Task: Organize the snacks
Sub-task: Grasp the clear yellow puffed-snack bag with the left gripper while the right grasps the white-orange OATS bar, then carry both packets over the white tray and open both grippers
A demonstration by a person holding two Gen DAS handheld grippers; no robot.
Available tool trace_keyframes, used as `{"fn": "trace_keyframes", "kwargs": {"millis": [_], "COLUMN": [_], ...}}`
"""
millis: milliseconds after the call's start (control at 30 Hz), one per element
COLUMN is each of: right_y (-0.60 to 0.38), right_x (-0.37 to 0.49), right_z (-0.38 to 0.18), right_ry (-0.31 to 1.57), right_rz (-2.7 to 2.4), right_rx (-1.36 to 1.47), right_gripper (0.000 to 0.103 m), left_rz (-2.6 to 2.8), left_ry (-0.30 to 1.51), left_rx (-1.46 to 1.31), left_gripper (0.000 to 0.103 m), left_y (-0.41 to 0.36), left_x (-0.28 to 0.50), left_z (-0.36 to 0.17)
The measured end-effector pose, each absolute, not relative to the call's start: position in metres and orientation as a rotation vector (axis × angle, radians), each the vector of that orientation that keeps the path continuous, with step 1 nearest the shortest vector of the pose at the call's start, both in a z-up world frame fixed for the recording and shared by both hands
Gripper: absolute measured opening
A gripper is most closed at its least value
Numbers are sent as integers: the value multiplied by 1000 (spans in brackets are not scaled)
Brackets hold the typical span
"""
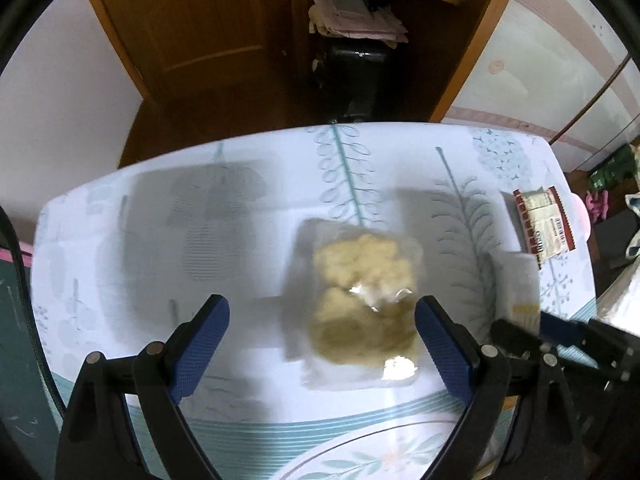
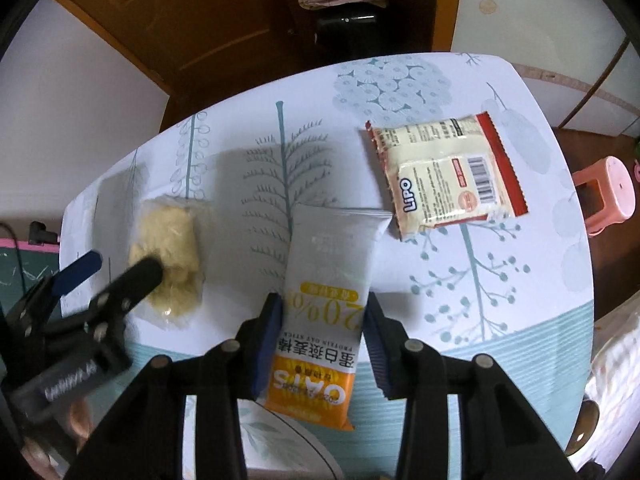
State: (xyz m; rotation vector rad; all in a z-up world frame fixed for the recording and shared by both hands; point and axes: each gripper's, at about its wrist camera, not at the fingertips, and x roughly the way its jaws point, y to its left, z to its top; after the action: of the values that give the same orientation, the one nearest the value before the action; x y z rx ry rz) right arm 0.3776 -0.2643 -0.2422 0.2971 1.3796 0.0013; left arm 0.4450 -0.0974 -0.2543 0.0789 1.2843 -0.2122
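A clear bag of pale yellow snack point(image 1: 362, 300) lies on the table between the open fingers of my left gripper point(image 1: 322, 320); it also shows in the right wrist view point(image 2: 170, 260). My right gripper point(image 2: 325, 320) is shut on a white and orange oat bar packet point(image 2: 326, 312), held above the table. A cream and red Lipo packet point(image 2: 444, 174) lies flat at the far right, also seen in the left wrist view point(image 1: 544, 222). The left gripper point(image 2: 116, 276) shows at the left of the right wrist view, over the clear bag.
The table point(image 2: 500, 300) has a leaf-patterned cloth. A plate rim point(image 1: 360, 456) sits at the near edge. A pink stool point(image 2: 608, 194) stands right of the table. A wooden cabinet point(image 1: 224, 40) with folded papers is behind.
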Motion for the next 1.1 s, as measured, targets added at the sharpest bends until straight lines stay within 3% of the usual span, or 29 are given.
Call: {"fn": "trace_keyframes", "kwargs": {"millis": [233, 267, 300, 333, 367, 667, 1100], "right_y": [-254, -252, -251, -250, -247, -257, -231], "right_x": [365, 363, 360, 360, 364, 350, 263], "right_z": [-241, -241, -240, -240, -241, -217, -82], "right_ry": [1365, 1363, 1361, 1362, 1361, 1323, 1116], "right_rz": [12, 14, 17, 21, 23, 46, 122], "right_rx": [254, 252, 257, 268, 276, 294, 246], "right_gripper": [40, 40, 40, 40, 40, 40, 40], "left_rz": [-194, -191, -187, -199, -210, -177, -197], "left_ry": [1300, 1306, 1302, 1279, 1267, 1213, 1016], "left_rx": [77, 76, 94, 113, 119, 151, 145], "left_gripper": [89, 75, 75, 60, 56, 53, 53], "left_y": [-112, -111, -112, -114, -116, -100, -63], "left_x": [445, 444, 443, 440, 438, 413, 309], "left_z": [-270, -273, -275, -272, -269, -224, -69]}}
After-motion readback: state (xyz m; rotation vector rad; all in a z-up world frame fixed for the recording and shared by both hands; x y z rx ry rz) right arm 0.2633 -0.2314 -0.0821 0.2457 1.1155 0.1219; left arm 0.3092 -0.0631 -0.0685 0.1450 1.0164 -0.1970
